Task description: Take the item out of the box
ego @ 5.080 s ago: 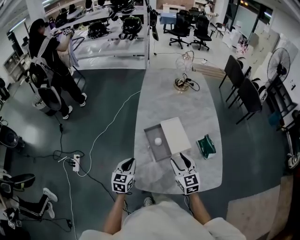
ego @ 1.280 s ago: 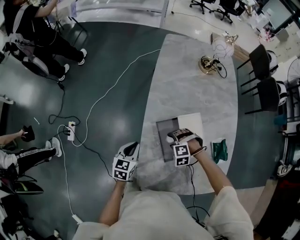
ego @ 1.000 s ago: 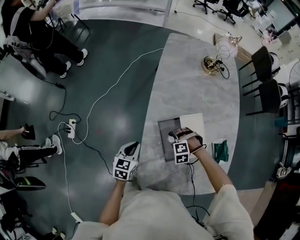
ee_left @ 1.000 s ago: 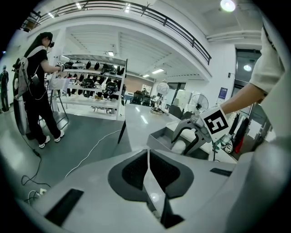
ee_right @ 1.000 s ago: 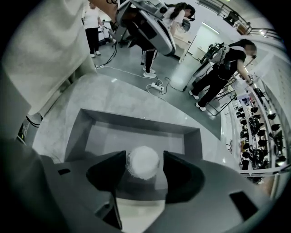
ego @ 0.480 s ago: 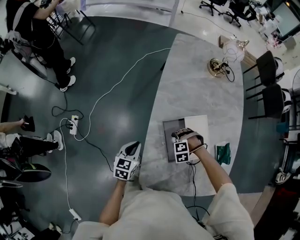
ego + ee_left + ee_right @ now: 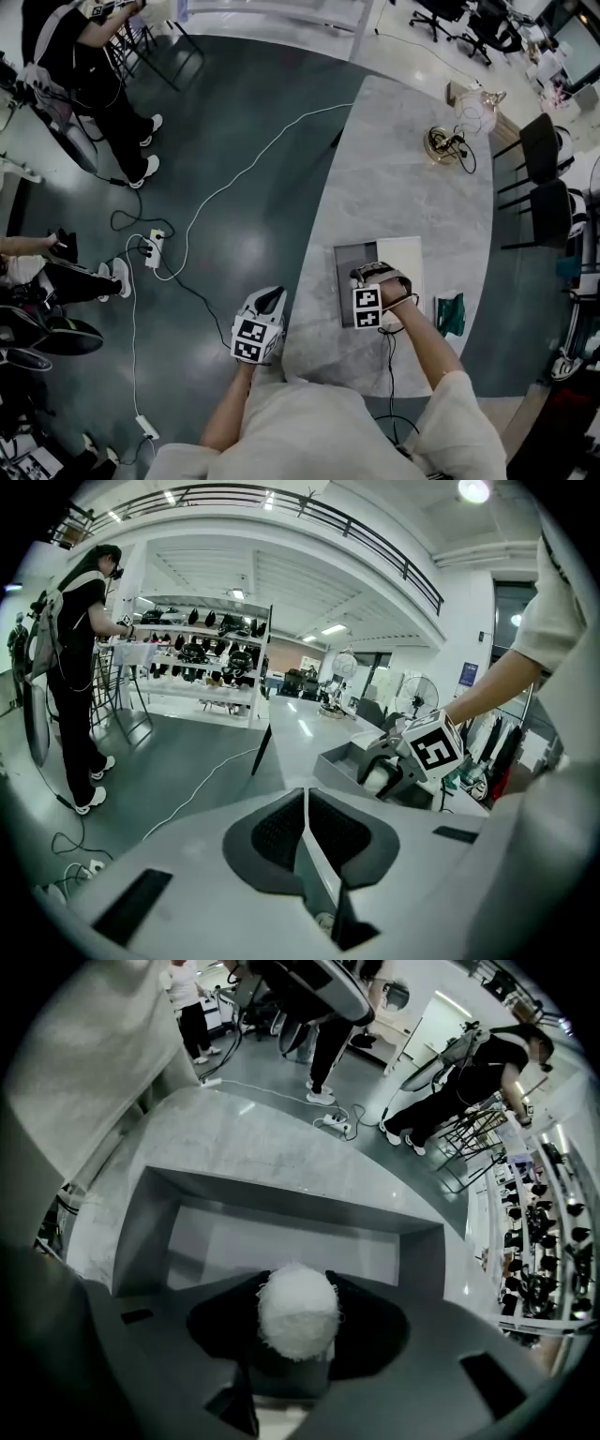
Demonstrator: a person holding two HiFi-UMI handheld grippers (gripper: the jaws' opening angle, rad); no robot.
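Head view: at centre right, the right gripper (image 7: 364, 277) reaches into the grey box (image 7: 345, 258) on the counter (image 7: 403, 178). The left gripper (image 7: 270, 298) hangs off the counter's edge, probably idle. Left gripper view: its fingers (image 7: 281, 832) are pressed together on nothing. Right gripper view: at lower centre, the fingers clamp the white fluffy ball (image 7: 298, 1309) within the box walls, apparently ready for lifting out. No legible writing, only square markers

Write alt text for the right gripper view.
The right gripper is shut on a fuzzy white ball, held over an open grey box on a marble table. A person in black stands on the floor beyond the table.
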